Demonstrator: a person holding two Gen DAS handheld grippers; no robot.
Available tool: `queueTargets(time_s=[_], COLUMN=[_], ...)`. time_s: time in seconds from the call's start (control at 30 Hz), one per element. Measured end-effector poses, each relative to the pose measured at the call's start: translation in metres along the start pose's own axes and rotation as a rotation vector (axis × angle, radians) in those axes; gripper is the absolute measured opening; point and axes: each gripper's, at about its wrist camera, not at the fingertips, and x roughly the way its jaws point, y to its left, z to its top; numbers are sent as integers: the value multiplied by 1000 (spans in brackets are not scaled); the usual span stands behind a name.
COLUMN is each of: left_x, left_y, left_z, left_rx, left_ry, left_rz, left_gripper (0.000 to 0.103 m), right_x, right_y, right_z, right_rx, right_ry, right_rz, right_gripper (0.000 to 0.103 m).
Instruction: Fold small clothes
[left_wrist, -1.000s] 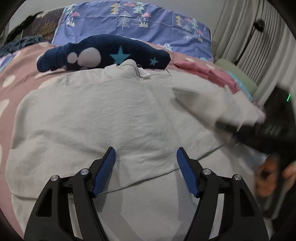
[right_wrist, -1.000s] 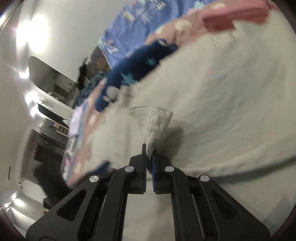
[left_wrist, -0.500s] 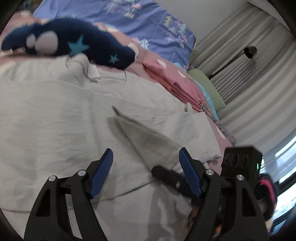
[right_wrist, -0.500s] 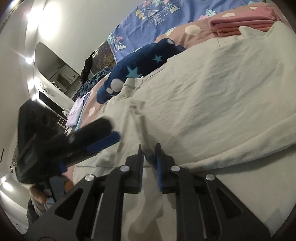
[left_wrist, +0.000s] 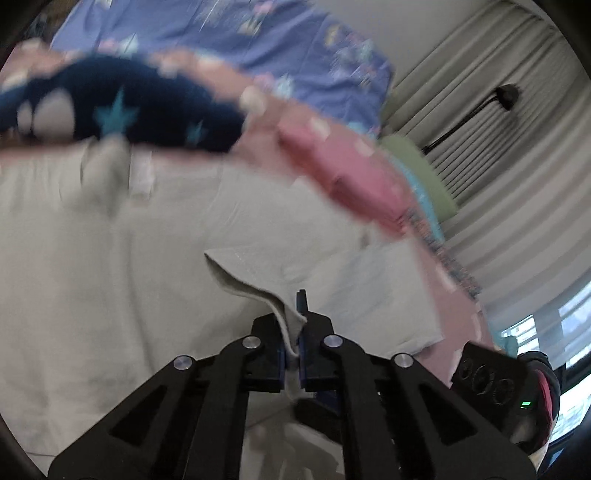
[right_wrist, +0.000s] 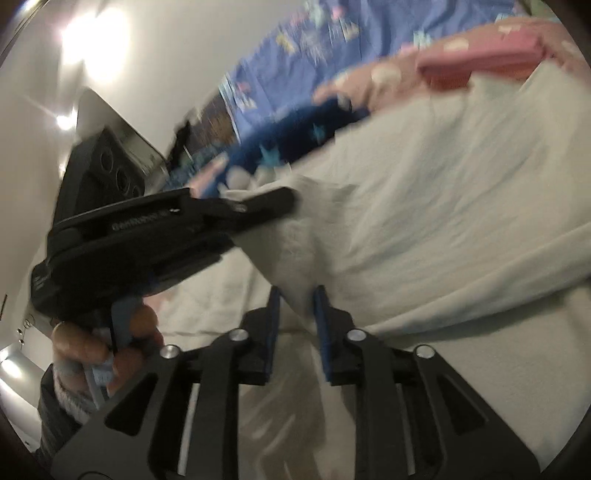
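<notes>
Since before, left gripper (left_wrist: 291, 347) jaws clenched the shirt (left_wrist: 110, 277) edge; right gripper (right_wrist: 297, 332) jaws have just been opening, released.

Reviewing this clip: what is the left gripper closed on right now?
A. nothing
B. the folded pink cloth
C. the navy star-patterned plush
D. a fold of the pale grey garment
D: in the left wrist view the left gripper has its fingers shut on a raised fold of the pale grey garment.

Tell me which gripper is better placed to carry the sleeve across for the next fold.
Left. The left gripper is shut on the cream shirt's sleeve; the right gripper has just been opening, fabric loose between its jaws.
</notes>
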Motion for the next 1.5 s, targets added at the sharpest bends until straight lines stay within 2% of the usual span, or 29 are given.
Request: queueTargets(time_s=[0.07,0.13,0.17,0.2,0.27,0.3,0.43,0.63,0.77,0.83,1.0,1.03,1.07,1.13,1.17,1.3,1.43,1.47,1.5], left_x=[-27,-54,-63,-73,-92,-99,-130,-167,-166,-159,-147,-145,-144,-147,-148,-156,-142,-136,-134], left_y=[-9,-15,-16,-17,-13,-10,26,85,129,155,193,195,198,202,201,200,194,190,187], left_z=[12,23,27,31,35,33,25,8,-11,-21,-42,-44,-46,-51,-51,-49,-50,-51,-52], left_rx=[21,37,43,51,64,66,31,-60,-121,-172,-243,-246,-252,-270,-275,-284,-264,-239,-219], left_ry=[-73,-143,-162,-180,-212,-220,-252,-277,-251,-226,-200,-193,-188,-194,-205,-224,-156,-143,-142], left_rz=[-30,-40,-44,-47,-22,-12,47,135,226,248,229,234,246,251,250,234,242,263,282], left_gripper=[4,4,4,4,4,4,4,4,4,4,5,9,21,38,40,40,40,37,28], right_x=[-19,-26,-25,-23,-19,-18,-15,-9,-12,-11,-12,-12,-12,-12,-12,-11,-12,-14,-19], right_y=[-10,-26,-34,-42,-51,-52,-42,-45,-46,-45,-48,-48,-48,-48,-48,-46,-45,-45,-44], right_z=[1,1,0,0,0,0,-2,1,2,2,0,0,0,0,0,-1,-1,-2,-3], right_rx=[26,83,119,163,217,224,172,179,175,172,167,168,167,167,167,163,162,162,164], right_ry=[-67,-85,-81,-72,-61,-60,-59,-55,-54,-54,-54,-54,-54,-53,-53,-53,-53,-56,-75], right_rz=[-10,-51,-70,-89,-128,-135,-182,-180,-185,-188,-192,-192,-192,-192,-192,-190,-188,-188,-205], right_gripper=[28,31,27,17,9,9,9,9,9,9,9,9,10,10,10,11,12,11,9])
